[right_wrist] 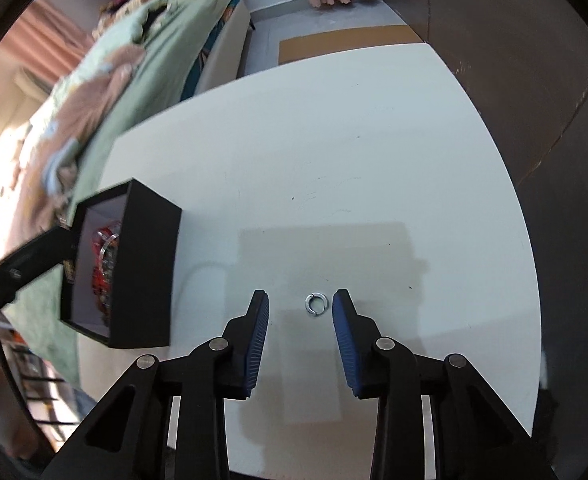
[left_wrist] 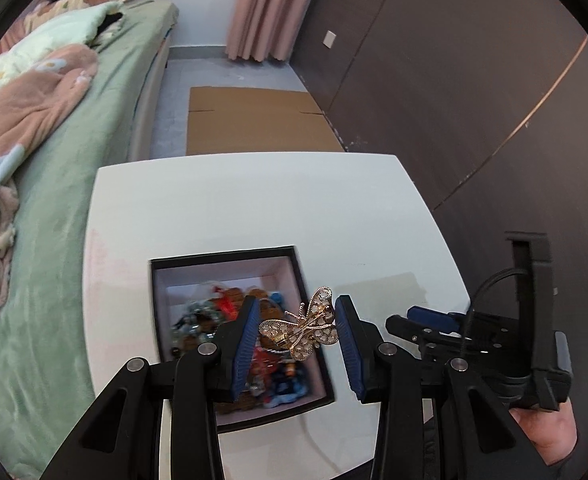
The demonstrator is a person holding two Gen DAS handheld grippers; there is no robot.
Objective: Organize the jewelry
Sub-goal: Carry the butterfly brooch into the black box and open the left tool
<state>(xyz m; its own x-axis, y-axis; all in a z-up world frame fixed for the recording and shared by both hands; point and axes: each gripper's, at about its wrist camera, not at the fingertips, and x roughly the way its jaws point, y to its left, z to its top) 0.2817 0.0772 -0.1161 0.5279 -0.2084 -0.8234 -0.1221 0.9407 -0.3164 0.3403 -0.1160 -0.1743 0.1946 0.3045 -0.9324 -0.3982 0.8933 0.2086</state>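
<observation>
In the left wrist view my left gripper (left_wrist: 297, 330) is shut on a gold butterfly brooch (left_wrist: 303, 326), held between the blue pads above the right side of an open black jewelry box (left_wrist: 230, 260) with a white lining, filled with colourful beads and trinkets (left_wrist: 210, 316). In the right wrist view my right gripper (right_wrist: 301, 307) is open, its jaws straddling a small silver open ring (right_wrist: 314, 302) lying on the white table (right_wrist: 333, 140). The box (right_wrist: 142, 272) stands to its left. The right gripper also shows in the left wrist view (left_wrist: 433, 322), low over the table.
A bed with a green cover (left_wrist: 62, 160) and a pink blanket runs along the table's left side. Flat cardboard (left_wrist: 254, 120) lies on the floor beyond the table. A dark panelled wall (left_wrist: 473, 80) stands to the right, and a pink curtain (left_wrist: 262, 8) hangs beyond.
</observation>
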